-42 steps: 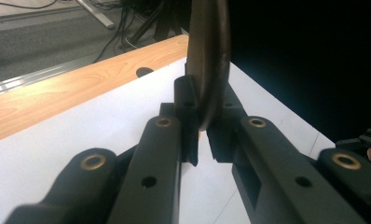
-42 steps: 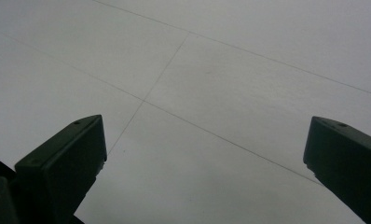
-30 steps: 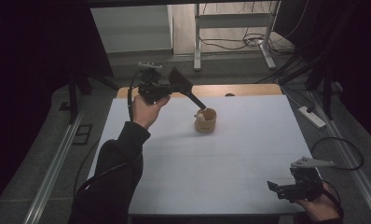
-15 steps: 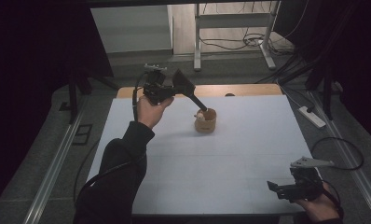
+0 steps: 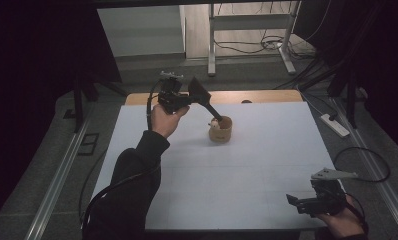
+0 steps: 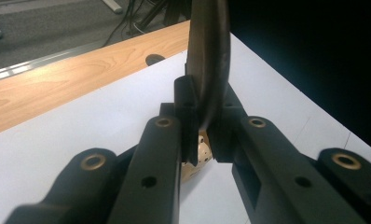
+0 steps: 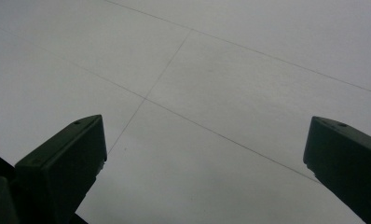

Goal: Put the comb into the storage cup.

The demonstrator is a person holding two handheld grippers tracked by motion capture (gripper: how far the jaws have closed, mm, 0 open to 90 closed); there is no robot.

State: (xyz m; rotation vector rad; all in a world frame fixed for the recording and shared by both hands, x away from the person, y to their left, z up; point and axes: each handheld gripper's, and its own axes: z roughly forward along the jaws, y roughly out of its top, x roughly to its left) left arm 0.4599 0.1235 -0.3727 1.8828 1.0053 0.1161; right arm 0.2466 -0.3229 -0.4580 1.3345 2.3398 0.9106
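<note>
A small round wooden cup (image 5: 221,131) stands on the white table sheet (image 5: 227,170), toward its far side. A pale speckled ball (image 5: 214,124) lies in the cup and peeks out between the jaws as the ball (image 6: 203,154). My left gripper (image 5: 206,102) points down and right at the cup, shut on a slim black utensil (image 5: 215,113) whose far end reaches the cup's mouth. In the left gripper view the left gripper (image 6: 200,123) pinches the dark curved utensil (image 6: 209,56). My right gripper (image 5: 293,201) rests open at the near right corner; the right gripper (image 7: 204,137) has nothing between its jaws.
A bare wooden strip (image 5: 257,95) runs along the table's far edge. Metal rails flank the table on both sides, and a white power strip (image 5: 334,125) lies on the floor at the right. A metal frame (image 5: 247,30) with cables stands beyond the table.
The left hand has shifted right and slightly down, which brought the utensil's end to the cup. The cup and the right gripper have stayed in place.
</note>
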